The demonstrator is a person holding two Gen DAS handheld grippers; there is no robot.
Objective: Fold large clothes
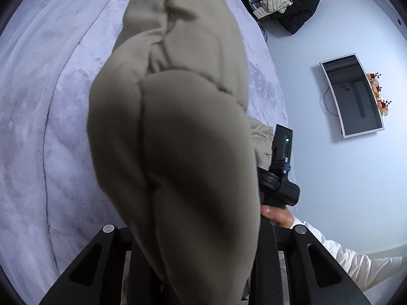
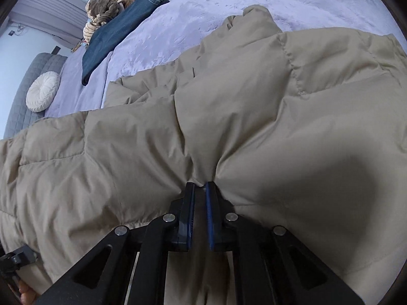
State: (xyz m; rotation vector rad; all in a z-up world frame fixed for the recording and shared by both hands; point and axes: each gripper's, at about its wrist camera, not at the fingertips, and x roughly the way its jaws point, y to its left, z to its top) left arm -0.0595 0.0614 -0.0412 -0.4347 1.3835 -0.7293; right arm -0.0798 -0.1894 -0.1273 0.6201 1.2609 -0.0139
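Note:
A beige puffer jacket [image 2: 254,117] lies spread across the lavender bed [image 2: 229,2]. My right gripper [image 2: 201,186] is shut on a gathered fold of it near the close edge, and the fabric puckers toward the blue pads [image 2: 209,216]. In the left wrist view a padded part of the same jacket [image 1: 178,127] rises out from between the fingers of my left gripper [image 1: 198,239] and hides their tips; it looks shut on that part, held above the bed [image 1: 51,101]. The right gripper's black body [image 1: 279,178] and a hand [image 1: 277,213] in a white sleeve show beside the jacket.
Folded blue jeans [image 2: 122,25] and a striped brown bundle [image 2: 109,7] lie at the bed's far side, near a round white cushion [image 2: 43,91] and grey headboard [image 2: 23,101]. Off the bed are a dark coat pile [image 1: 297,5] and a flat screen [image 1: 353,94].

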